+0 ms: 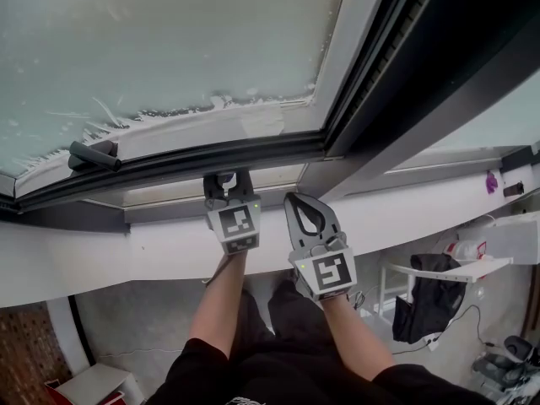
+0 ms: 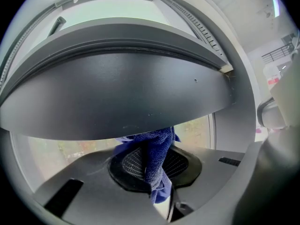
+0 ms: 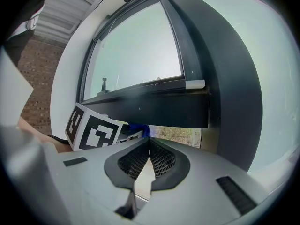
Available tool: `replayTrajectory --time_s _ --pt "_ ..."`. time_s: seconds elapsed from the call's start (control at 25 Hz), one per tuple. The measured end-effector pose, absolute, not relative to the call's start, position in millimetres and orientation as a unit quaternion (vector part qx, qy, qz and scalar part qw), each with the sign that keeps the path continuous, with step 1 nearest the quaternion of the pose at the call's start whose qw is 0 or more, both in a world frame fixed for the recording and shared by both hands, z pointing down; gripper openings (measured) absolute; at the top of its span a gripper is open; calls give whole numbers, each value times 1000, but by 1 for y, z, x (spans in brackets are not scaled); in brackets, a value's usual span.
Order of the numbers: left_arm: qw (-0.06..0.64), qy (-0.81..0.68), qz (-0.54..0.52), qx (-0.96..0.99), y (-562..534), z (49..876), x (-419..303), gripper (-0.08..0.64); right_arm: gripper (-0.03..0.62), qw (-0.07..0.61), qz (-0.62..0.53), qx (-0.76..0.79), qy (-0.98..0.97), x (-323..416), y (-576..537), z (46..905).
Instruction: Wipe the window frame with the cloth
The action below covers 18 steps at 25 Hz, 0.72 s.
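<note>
R gripper [image 1: 293, 201] jaws shut, empty; L gripper [image 1: 228, 182] clamps blue cloth [image 2: 157, 146] against dark window frame [image 1: 211, 153].

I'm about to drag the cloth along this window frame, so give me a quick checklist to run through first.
1. Grip: ok; left gripper shut on the blue cloth.
2. Contact: ok; the cloth's top meets the lower edge of the dark window frame.
3. Spare hand clear: ok; right gripper shut, empty, beside the left.
4. Leftward path: cannot tell; a handle sits by the frame there.
5. Dirt on the frame: cannot tell.
</note>
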<state>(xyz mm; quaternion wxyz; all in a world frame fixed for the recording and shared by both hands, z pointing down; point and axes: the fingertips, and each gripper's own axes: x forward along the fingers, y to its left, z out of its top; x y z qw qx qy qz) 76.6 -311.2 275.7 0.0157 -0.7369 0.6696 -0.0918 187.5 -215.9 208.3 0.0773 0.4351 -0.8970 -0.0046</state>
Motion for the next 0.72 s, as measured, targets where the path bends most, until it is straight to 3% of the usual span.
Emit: replayTrajectory --time_s 0.56,0.72 --pt "27 640 -100 -761 -316 278 115 55 6 76 0 443 -893 213 -217 212" --pt "46 626 -95 -773 -317 241 131 55 6 87 -9 444 -892 215 -219 214"
